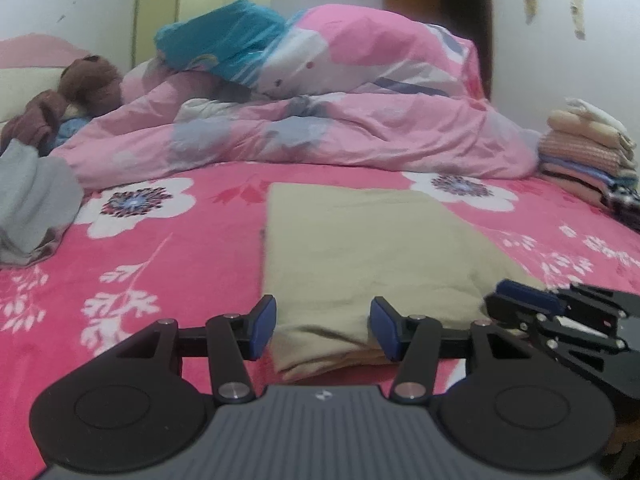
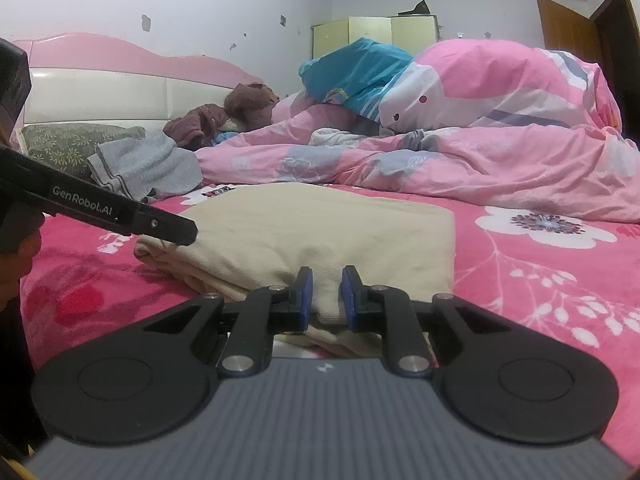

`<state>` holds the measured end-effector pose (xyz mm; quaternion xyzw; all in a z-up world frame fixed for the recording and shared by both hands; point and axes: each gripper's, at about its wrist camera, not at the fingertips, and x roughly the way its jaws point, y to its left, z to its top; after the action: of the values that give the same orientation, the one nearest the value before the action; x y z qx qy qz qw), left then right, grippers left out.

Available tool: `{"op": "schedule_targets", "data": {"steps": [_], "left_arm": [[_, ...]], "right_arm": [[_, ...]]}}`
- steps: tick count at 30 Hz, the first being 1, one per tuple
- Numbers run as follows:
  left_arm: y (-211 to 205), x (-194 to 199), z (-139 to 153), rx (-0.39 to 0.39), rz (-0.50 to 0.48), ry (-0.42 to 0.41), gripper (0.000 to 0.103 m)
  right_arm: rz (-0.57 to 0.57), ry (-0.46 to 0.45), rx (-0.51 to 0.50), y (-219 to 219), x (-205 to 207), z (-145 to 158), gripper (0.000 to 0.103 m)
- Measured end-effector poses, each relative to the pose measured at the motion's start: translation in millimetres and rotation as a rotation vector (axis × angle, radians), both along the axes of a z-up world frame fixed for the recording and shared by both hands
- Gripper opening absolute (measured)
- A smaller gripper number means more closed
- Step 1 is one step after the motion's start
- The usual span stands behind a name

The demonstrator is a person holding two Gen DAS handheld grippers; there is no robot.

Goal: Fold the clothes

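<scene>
A beige garment [image 1: 360, 248] lies folded flat on the pink floral bedsheet [image 1: 168, 280]. My left gripper [image 1: 323, 328] is open, its blue pads either side of the garment's near-left corner without pinching it. In the left wrist view my right gripper [image 1: 532, 304] sits at the garment's near-right corner. In the right wrist view my right gripper [image 2: 327, 300] is shut on a thick fold of the beige garment [image 2: 320, 228] at its near edge. An arm of the left gripper [image 2: 160, 222] reaches in over the garment's left corner.
A heaped pink duvet [image 1: 340, 112] with a teal pillow [image 1: 224, 40] fills the back of the bed. Folded clothes are stacked [image 1: 584, 156] at the right edge. At the left lie a loose grey garment [image 1: 36, 208] and a brown plush toy [image 1: 88, 80].
</scene>
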<state>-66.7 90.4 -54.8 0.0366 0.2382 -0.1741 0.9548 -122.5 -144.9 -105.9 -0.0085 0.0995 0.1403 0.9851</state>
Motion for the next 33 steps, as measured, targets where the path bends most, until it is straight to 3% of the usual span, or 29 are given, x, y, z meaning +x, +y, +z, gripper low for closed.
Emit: {"op": "schedule_targets", "data": {"steps": [4,8,13,19,22,27,30,33], "left_arm": [[5.7,-1.9,15.4,-0.040,0.027,-0.036,0.053],[-9.6,-1.7,24.5,-0.038,-0.016,-0.073,0.055],[-42.3,-0.5,12.8,0.015,-0.091,-0.075,0.057],[-61.0,3.8,-8.9,0.076,-0.103,-0.046,0.057],[-58.2,3.8,-12.9,0.053,-0.104,-0.041,0.058],[-53.1,1.7,-16.0,0.031,-0.114,-0.053,0.058],[-52.6,1.6,-16.6,0.022,-0.113,-0.055,0.058],[-52.6,1.1,-16.5,0.020,-0.114,-0.053,0.058]], "right_arm": [[0.000,-0.001,0.001,-0.3,0.2,0.1,0.015],[-0.004,-0.006,-0.007,1.0,0.7,-0.3,0.015],[-0.006,0.002,-0.008,1.7,1.9,1.4,0.015],[-0.005,0.037,-0.011,-2.5,-12.8,7.6,0.016],[-0.004,0.071,-0.048,-5.4,-27.6,8.4,0.017],[-0.040,0.057,0.034,-25.9,-44.0,30.9,0.017],[-0.078,0.027,0.036,-32.2,-34.8,42.5,0.017],[-0.092,0.060,0.003,-32.4,-20.4,35.7,0.017]]}}
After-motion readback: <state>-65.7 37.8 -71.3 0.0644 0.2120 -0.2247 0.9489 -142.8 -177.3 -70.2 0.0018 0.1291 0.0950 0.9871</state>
